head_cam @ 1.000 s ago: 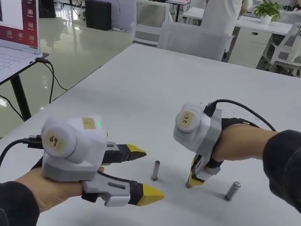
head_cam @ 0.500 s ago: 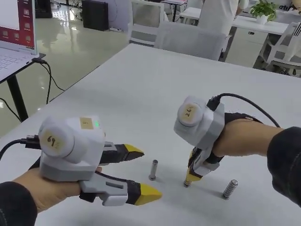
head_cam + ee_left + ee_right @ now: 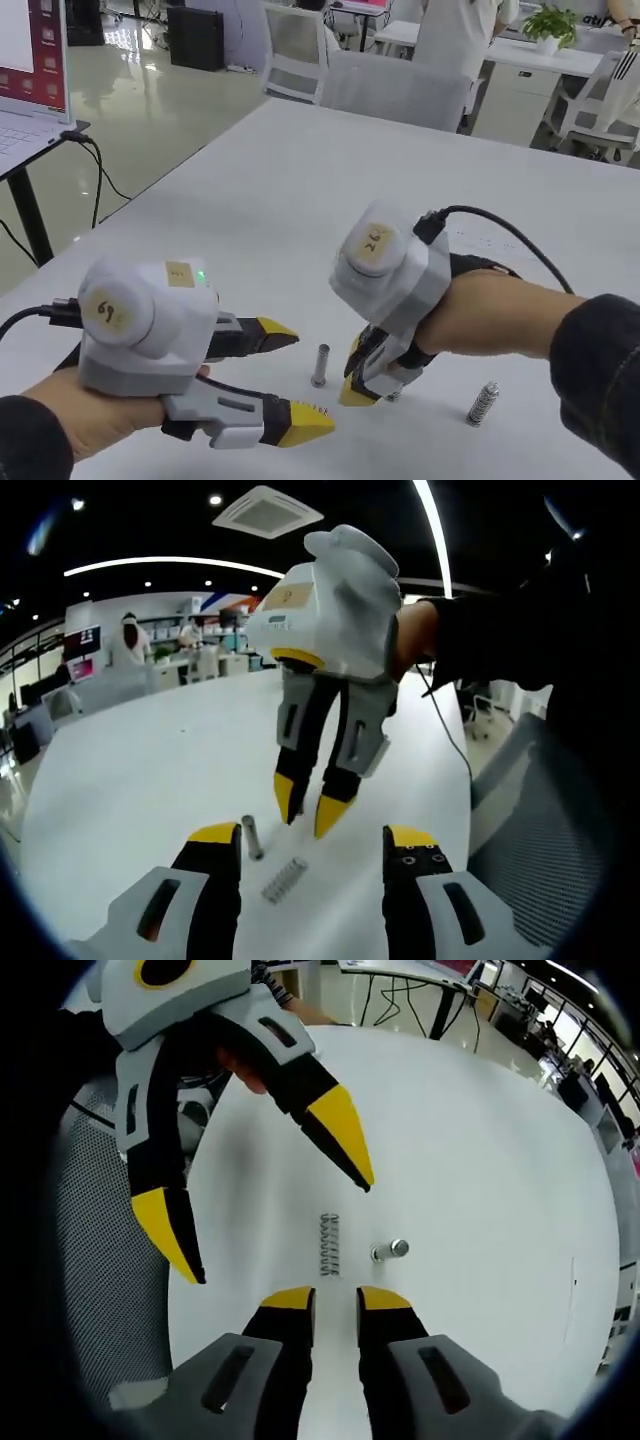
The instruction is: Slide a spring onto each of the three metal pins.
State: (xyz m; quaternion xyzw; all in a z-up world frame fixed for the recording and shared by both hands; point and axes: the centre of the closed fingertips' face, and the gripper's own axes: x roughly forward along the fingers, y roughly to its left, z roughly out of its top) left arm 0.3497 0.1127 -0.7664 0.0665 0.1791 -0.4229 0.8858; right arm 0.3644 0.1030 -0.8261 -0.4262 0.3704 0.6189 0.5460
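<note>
A short metal pin stands upright on the white table, between my two grippers. A loose spring lies flat beside that pin, just ahead of my right gripper. This gripper's jaws stand a narrow gap apart with nothing between them, and it hovers tip-down right of the pin. My left gripper is wide open at the lower left and empty. The pin and spring lie before its jaws. A second spring lies further right.
An open laptop sits on a stand at the far left, with cables hanging down. A grey chair stands at the table's far edge. A black cable trails from the right gripper. The table's far half is bare.
My right gripper has lifted off the table and moved left, closer to the upright pin. The left gripper has barely moved. The head camera has shifted a little.
</note>
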